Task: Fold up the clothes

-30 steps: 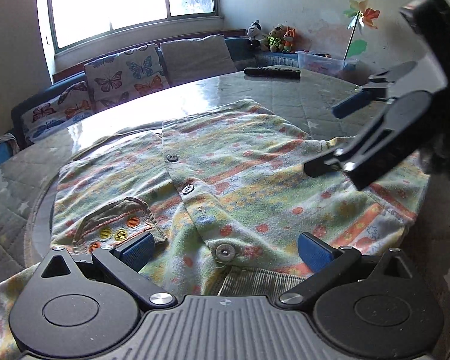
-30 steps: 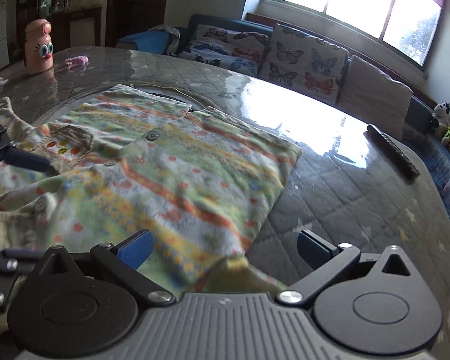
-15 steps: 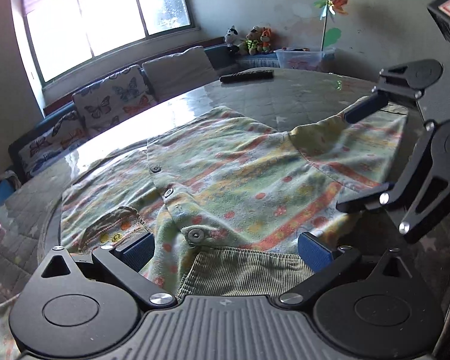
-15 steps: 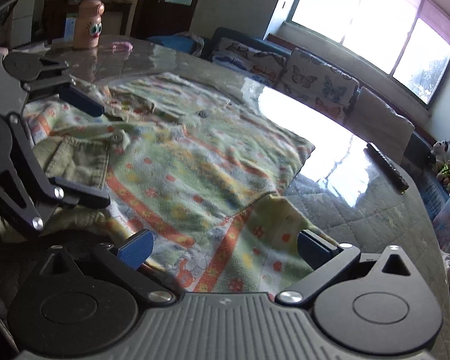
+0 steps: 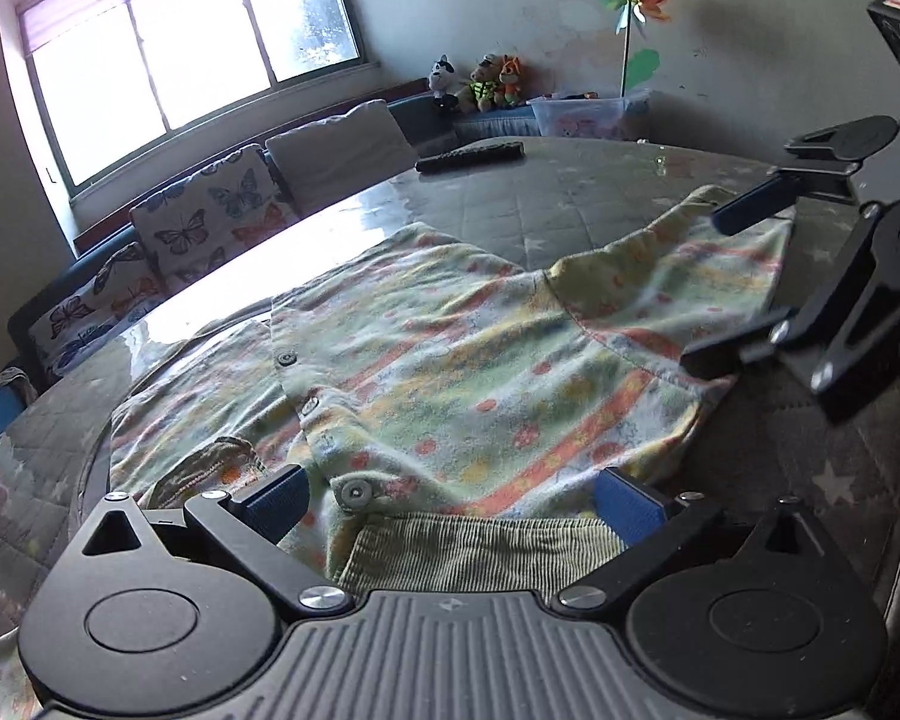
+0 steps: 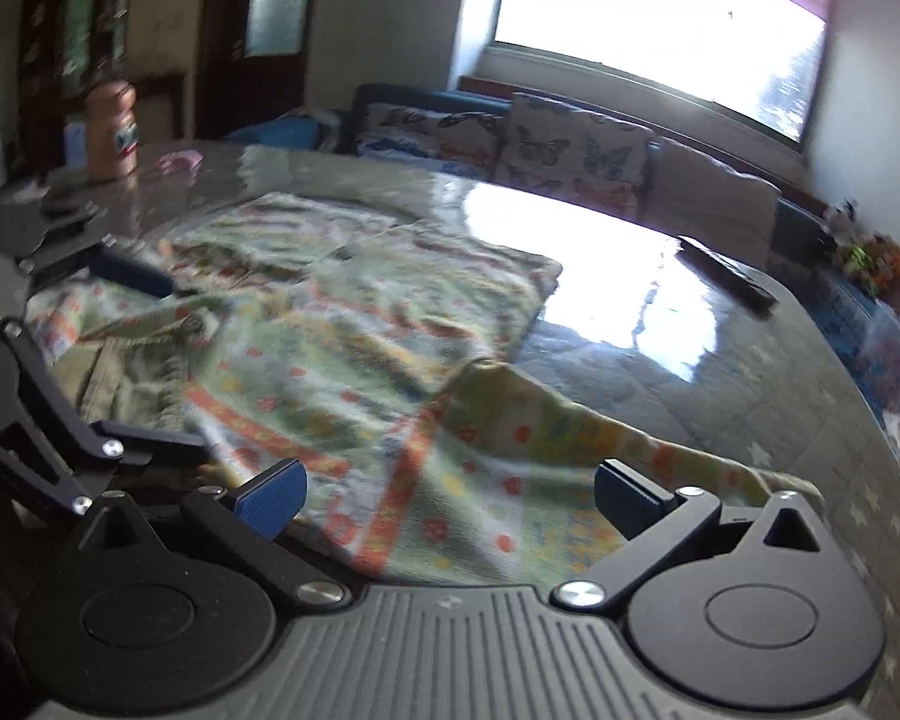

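Observation:
A pastel striped button shirt (image 5: 450, 360) lies front-up on the round quilted table (image 5: 600, 204). My left gripper (image 5: 453, 504) is open at the shirt's near edge, its fingers astride the green corduroy collar (image 5: 474, 552) and the lowest button. My right gripper (image 5: 729, 282) is open at the right, its fingers either side of the shirt's sleeve (image 5: 690, 258). In the blurred right wrist view, my right gripper (image 6: 450, 498) straddles that sleeve (image 6: 540, 456), and the left gripper (image 6: 150, 360) stands open at the far left over the collar.
A black remote (image 5: 471, 156) lies on the far side of the table. A peach bottle-shaped toy (image 6: 111, 132) and a small pink object (image 6: 180, 162) sit at the table's far left. A sofa with butterfly cushions (image 5: 210, 222) runs under the window.
My right gripper has come down from above the shirt to its right sleeve, which now lies spread between the fingers. The left gripper has slid nearer the collar. Both stay open.

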A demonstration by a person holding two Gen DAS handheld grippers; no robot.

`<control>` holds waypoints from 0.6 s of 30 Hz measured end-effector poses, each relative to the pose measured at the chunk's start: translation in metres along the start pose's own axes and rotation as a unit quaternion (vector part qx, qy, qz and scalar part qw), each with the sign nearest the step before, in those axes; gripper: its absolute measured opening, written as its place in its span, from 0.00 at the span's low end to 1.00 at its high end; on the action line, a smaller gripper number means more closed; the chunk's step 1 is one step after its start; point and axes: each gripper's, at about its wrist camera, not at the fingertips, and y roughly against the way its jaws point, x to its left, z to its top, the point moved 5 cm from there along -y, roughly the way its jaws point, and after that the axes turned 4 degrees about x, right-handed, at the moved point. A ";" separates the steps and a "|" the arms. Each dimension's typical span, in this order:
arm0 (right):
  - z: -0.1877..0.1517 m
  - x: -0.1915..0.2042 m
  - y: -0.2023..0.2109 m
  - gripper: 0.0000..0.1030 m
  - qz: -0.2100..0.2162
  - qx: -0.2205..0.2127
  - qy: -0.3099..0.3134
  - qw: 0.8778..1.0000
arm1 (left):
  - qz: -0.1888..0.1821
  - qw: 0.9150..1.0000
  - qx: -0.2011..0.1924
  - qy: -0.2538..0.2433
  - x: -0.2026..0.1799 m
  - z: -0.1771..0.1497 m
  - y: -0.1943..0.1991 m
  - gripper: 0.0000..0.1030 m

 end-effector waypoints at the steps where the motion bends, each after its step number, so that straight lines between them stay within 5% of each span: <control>1: -0.001 -0.010 0.001 1.00 -0.010 -0.001 -0.017 1.000 | -0.001 1.000 -0.004 0.002 0.000 0.003 0.001 1.00; 11: -0.037 -0.115 -0.001 0.90 -0.125 0.013 -0.156 0.980 | 0.002 1.000 -0.015 0.014 0.000 0.018 0.001 1.00; 18: -0.060 -0.156 -0.010 0.75 -0.148 0.032 -0.223 0.963 | 0.004 1.000 -0.007 0.028 0.003 0.020 -0.005 1.00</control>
